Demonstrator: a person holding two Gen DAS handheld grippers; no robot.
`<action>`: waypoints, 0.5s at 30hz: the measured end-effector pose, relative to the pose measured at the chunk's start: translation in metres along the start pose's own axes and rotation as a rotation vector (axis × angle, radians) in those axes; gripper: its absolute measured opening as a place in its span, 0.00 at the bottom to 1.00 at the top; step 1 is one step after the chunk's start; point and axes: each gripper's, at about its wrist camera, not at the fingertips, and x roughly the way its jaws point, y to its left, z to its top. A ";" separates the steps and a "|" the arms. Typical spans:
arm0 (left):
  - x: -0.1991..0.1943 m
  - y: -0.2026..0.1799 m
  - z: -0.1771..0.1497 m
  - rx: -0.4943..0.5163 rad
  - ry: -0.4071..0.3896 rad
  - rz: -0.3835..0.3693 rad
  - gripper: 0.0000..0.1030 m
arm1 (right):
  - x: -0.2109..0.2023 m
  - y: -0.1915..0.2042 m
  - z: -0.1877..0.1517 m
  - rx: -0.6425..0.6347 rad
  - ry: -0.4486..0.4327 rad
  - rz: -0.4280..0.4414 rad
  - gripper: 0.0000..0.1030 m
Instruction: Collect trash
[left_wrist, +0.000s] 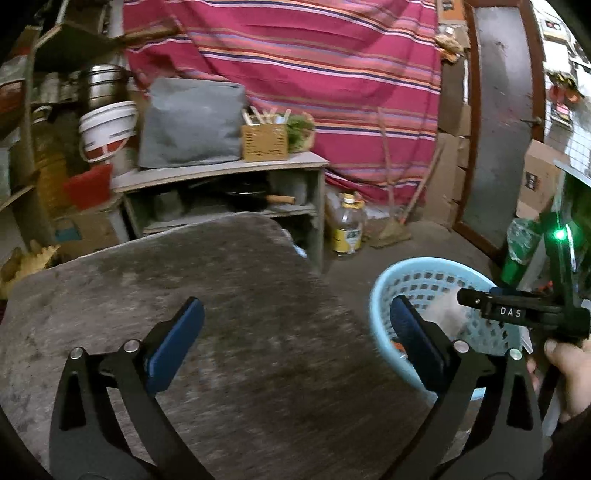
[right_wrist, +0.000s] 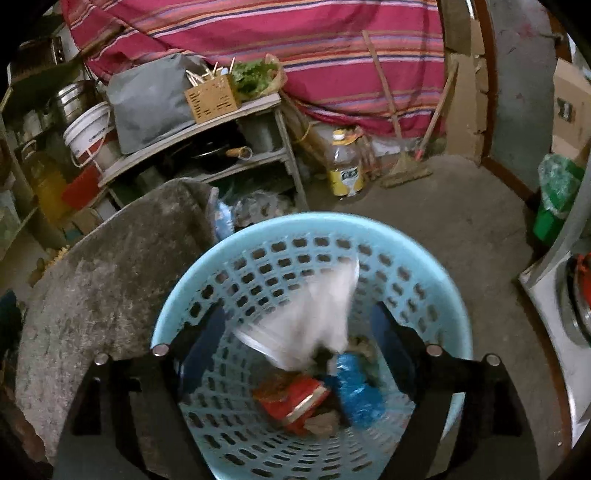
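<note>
One grey table (left_wrist: 229, 314) beside blue basket (right_wrist: 192, 280), concrete floor (right_wrist: 461, 229).

Desk (left_wrist: 221, 314) bare under left tool (left_wrist: 291, 336); basket (right_wrist: 424, 236) mouth open below right tool (right_wrist: 299, 332), white bag (right_wrist: 314, 314) blocking centre.

The room was dim and warm-toned, with no lamp in sight, and both views darkened to black at their rounded corners. Fisheye bending curved the door frame (left_wrist: 476, 122) and the striped cloth (left_wrist: 295, 74), and a small green light (left_wrist: 560, 234) flared brightly at the right edge of the left wrist view. Motion blur smeared the white bag (right_wrist: 317, 317) inside the blue basket (right_wrist: 192, 295) and softened the wrappers (right_wrist: 295, 402) beneath it.
</note>
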 end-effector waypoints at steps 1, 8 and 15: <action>-0.006 0.008 -0.002 -0.008 -0.006 0.013 0.95 | 0.000 0.002 -0.001 -0.004 -0.002 -0.010 0.82; -0.051 0.057 -0.019 -0.039 -0.046 0.079 0.95 | -0.016 0.038 -0.013 -0.107 -0.052 -0.043 0.96; -0.096 0.101 -0.057 -0.076 -0.037 0.150 0.95 | -0.063 0.100 -0.045 -0.215 -0.156 0.000 0.96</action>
